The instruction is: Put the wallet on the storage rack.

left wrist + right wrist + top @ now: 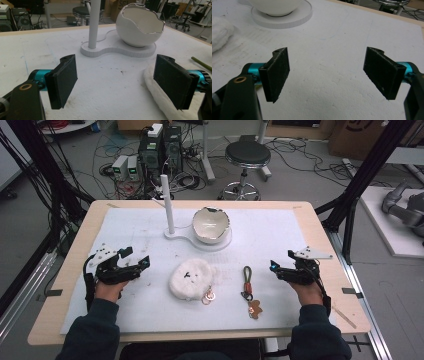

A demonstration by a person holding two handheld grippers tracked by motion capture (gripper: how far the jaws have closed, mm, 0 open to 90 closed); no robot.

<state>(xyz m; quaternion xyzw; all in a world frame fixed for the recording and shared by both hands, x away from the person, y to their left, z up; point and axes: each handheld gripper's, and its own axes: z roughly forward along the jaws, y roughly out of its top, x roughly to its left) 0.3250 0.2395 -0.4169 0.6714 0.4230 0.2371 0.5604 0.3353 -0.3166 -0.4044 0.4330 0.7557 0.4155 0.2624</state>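
Resting apart on the white mat [280, 300], both grippers' fingers [63, 80] [276, 73] are released, grasping nothing.

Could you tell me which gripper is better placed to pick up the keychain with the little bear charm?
Probably the right gripper: it sits open just beside the keychain, while the fluffy white plush lies between that and the left gripper.

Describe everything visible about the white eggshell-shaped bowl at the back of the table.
The eggshell-shaped bowl looks like glossy white ceramic, round-bodied with a jagged, cracked-shell rim edged in silver and an open top. It looks empty. It sits upright on the round end of a flat white base that also carries a tall white post. Neither gripper touches it.
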